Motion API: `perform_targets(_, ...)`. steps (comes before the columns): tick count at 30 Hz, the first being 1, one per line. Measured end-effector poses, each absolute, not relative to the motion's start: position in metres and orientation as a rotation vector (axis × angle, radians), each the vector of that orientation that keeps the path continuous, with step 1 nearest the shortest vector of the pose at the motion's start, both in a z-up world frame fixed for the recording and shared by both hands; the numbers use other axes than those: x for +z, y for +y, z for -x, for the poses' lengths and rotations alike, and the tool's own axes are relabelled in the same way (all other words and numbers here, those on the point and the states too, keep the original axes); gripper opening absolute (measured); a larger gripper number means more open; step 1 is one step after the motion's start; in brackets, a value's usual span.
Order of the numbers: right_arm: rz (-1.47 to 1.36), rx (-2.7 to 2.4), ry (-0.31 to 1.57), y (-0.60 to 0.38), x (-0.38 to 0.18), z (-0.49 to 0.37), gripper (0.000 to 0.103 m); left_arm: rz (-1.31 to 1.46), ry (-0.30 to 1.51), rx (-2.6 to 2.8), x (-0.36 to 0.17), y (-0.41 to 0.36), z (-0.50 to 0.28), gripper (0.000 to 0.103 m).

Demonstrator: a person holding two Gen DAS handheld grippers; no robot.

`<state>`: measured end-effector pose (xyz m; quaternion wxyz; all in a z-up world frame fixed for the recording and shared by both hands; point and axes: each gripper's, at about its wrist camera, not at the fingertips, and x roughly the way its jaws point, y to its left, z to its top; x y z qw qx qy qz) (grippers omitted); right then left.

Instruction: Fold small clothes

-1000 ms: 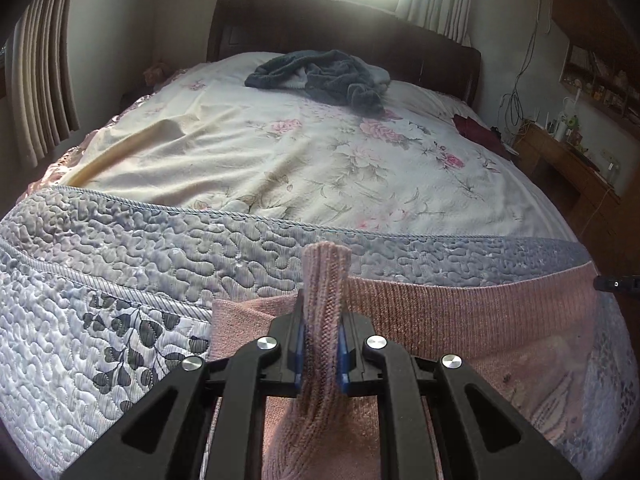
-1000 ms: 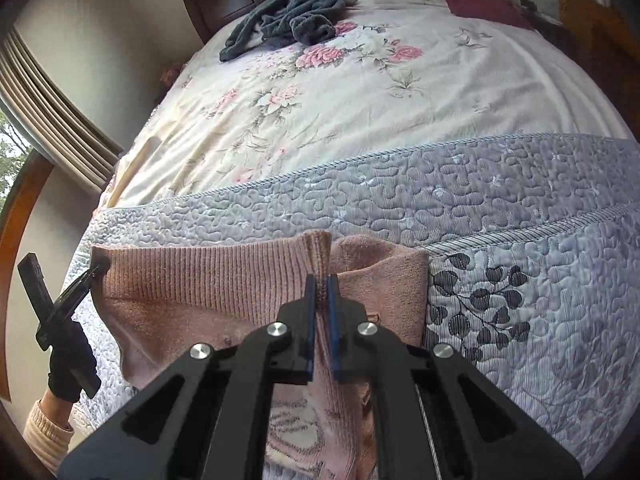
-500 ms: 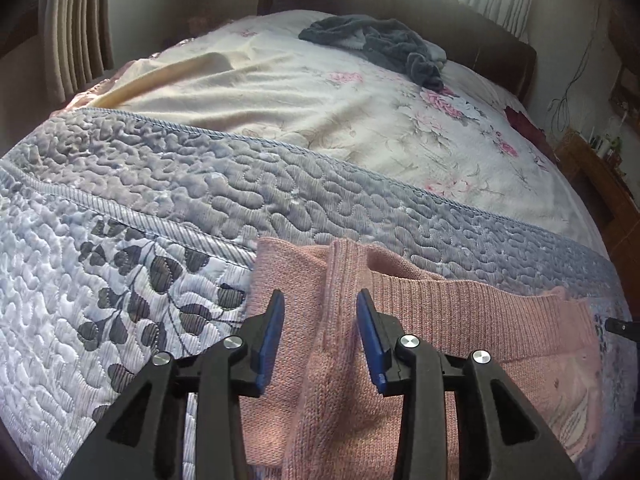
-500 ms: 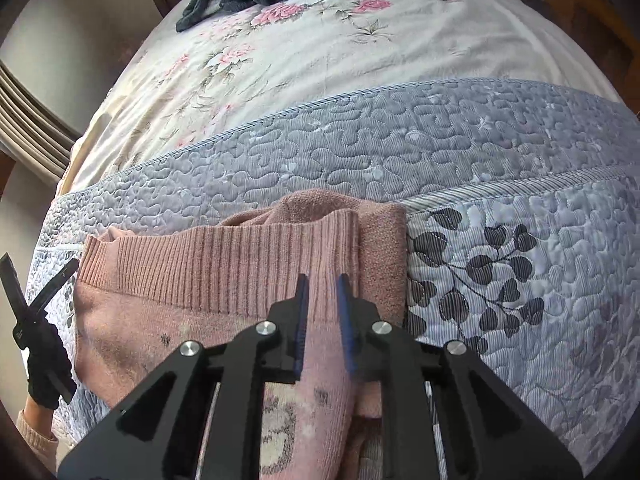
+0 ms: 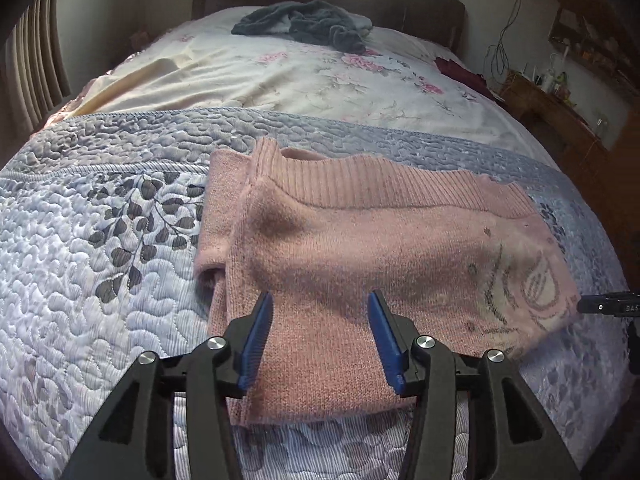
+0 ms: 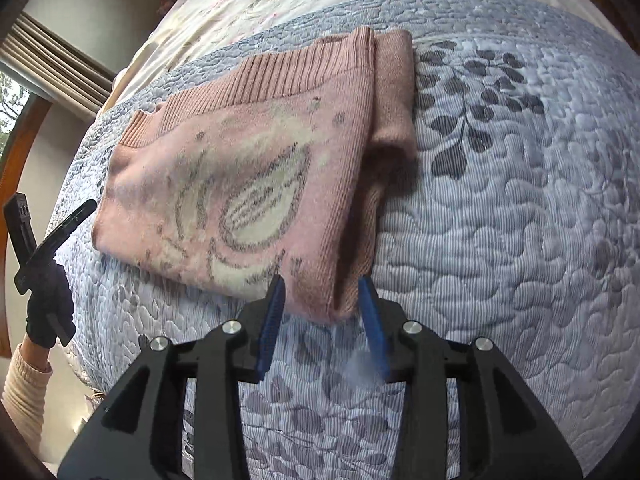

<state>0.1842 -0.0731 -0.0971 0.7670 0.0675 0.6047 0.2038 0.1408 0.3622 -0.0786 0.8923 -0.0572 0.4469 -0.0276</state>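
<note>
A small pink knit sweater (image 5: 360,248) lies folded on the grey quilted bedspread (image 5: 100,280), its ribbed hem toward the headboard. The right wrist view shows its cream and grey pattern (image 6: 240,184) facing up. My left gripper (image 5: 320,316) is open above the sweater's near edge, holding nothing. My right gripper (image 6: 322,292) is open too, its blue pads on either side of the sweater's near corner without pinching it. The left gripper (image 6: 36,236), held by a gloved hand, shows at the left edge of the right wrist view.
A crumpled dark grey garment (image 5: 304,24) lies near the dark headboard (image 5: 328,0). A dark red cloth (image 5: 460,72) sits at the bed's right side. A wooden side table (image 5: 556,104) with clutter stands right of the bed. Curtains (image 6: 52,68) hang left.
Both grippers went from shut on the sweater's edge to open. They let the cloth drop flat on the bedspread and drew back toward the near edge.
</note>
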Motion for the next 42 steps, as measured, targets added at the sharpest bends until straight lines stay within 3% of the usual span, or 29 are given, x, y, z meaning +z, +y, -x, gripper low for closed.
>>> perform_targets(3, -0.112, 0.417, 1.338, -0.068, -0.107, -0.182, 0.016, 0.11, 0.969, -0.049, -0.095, 0.356, -0.136, 0.05)
perform_targets(8, -0.118, 0.445, 1.299, -0.072, -0.091, -0.177, 0.011, 0.113, 1.01, -0.034, -0.112, 0.36, -0.135, 0.05)
perform_targets(10, -0.107, 0.43, 1.318, -0.075, -0.094, -0.177, 0.004, 0.112, 1.019, -0.036, -0.115, 0.361, -0.135, 0.05)
perform_targets(20, -0.179, 0.417, 1.375, -0.09, -0.12, -0.181, 0.005, 0.086, 1.028, -0.042, -0.12, 0.357, -0.136, 0.053)
perform_targets(24, -0.241, 0.436, 1.363, -0.098, -0.106, -0.189, 0.016, 0.082, 1.03, -0.046, -0.108, 0.351, -0.14, 0.053)
perform_targets(27, -0.3, 0.43, 1.308, -0.106, -0.088, -0.204, 0.046, 0.08, 0.993, -0.072, -0.092, 0.342, -0.148, 0.056)
perform_targets(28, -0.318, 0.427, 1.296, -0.109, -0.084, -0.21, 0.049, 0.075, 0.987, -0.074, -0.089, 0.339, -0.154, 0.057)
perform_targets(42, -0.436, 0.411, 1.373, -0.101, -0.123, -0.264, 0.054, 0.087, 1.017, -0.068, -0.107, 0.331, -0.202, 0.057)
